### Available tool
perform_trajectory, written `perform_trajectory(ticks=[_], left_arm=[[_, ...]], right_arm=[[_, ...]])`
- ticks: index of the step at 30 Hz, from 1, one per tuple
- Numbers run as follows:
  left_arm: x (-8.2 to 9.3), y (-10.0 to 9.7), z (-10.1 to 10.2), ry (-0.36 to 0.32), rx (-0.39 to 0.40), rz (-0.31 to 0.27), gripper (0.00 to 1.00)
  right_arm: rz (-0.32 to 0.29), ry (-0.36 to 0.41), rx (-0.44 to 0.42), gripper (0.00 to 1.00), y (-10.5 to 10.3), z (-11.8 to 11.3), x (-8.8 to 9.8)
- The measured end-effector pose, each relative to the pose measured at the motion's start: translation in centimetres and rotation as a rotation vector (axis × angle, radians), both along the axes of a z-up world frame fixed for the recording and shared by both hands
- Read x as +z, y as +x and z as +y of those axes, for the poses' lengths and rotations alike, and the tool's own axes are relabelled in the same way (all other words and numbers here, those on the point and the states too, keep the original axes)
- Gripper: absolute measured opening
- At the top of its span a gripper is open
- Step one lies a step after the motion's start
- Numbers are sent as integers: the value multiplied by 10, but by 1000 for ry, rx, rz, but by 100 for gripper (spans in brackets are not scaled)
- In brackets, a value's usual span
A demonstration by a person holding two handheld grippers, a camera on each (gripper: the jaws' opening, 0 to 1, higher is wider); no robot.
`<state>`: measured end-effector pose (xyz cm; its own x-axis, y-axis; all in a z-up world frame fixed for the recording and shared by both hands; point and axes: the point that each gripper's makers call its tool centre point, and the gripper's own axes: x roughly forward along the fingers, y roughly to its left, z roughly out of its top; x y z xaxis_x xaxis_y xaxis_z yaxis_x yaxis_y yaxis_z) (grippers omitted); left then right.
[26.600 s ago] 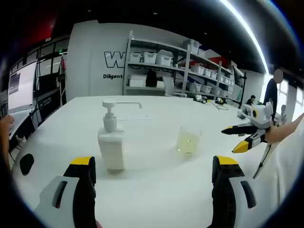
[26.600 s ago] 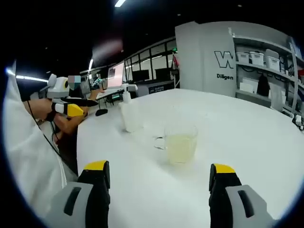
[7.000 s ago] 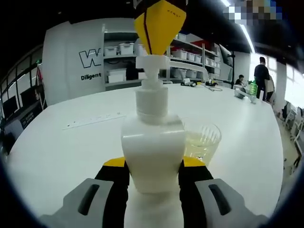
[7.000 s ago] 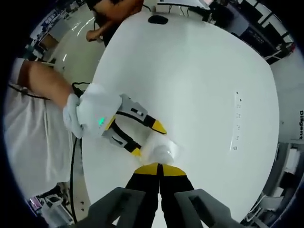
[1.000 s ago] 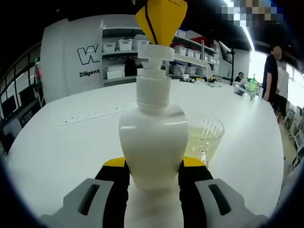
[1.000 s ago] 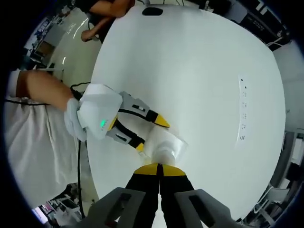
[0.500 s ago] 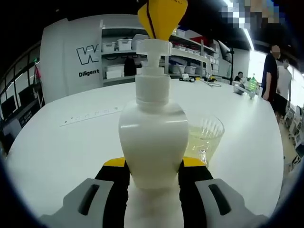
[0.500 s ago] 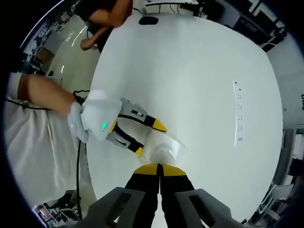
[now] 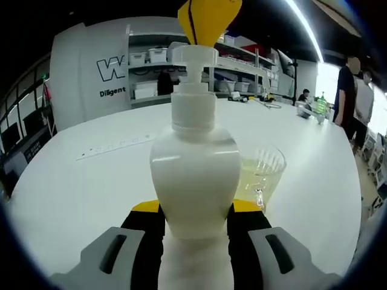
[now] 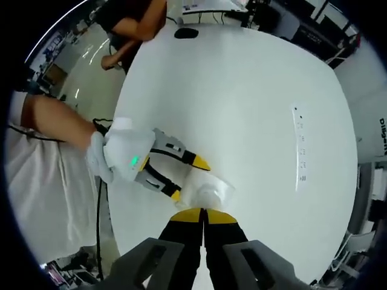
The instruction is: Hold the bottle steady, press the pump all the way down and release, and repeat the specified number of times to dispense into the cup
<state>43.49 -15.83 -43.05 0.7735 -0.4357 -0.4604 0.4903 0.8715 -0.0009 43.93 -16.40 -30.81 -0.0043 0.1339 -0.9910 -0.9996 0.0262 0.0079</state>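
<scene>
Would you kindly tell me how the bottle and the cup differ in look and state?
The bottle is opaque white; the cup is clear glass with yellowish liquid. The bottle is clamped by the left gripper; the cup stands free. The bottle is taller than the cup. Both stand upright on the white table.

Your left gripper [image 9: 195, 211] clamped its yellow-tipped jaws on either side of the bottle [image 9: 195, 181], level with the table [image 9: 84, 181]. Your right gripper [image 10: 204, 216] pointed straight down from above, jaws pressed together, tips resting on the pump [image 9: 196, 60]. Your bare forearm [image 10: 57, 124] reached in behind the left gripper.
</scene>
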Motion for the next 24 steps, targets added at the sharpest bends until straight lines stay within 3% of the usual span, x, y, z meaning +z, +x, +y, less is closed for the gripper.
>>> perform_trajectory(ticks=[13,14,15,16,18,19,24], left_arm=[[-2,0,1,-2,3,2,38],[-2,0,1,-5,4,3,38],[-2,1,0,-6,4,2,38],[-2,0,1,-5,4,4,38],[-3,1,1,-3,2,3,38],[-3,0,1,-10,4,4,38],[-3,0,1,-11,5,6,38]], right_arm=[[1,60,12,0,-2,0,4],[2,59,10,5,-2,0,5],[62,71,6,12,-12,1,5],[84,78,-31,18,-18,0,7],[26,81,28,15,-12,-1,7],[19,94,14,12,-11,-2,7],[69,168,-28,20,-14,0,9]])
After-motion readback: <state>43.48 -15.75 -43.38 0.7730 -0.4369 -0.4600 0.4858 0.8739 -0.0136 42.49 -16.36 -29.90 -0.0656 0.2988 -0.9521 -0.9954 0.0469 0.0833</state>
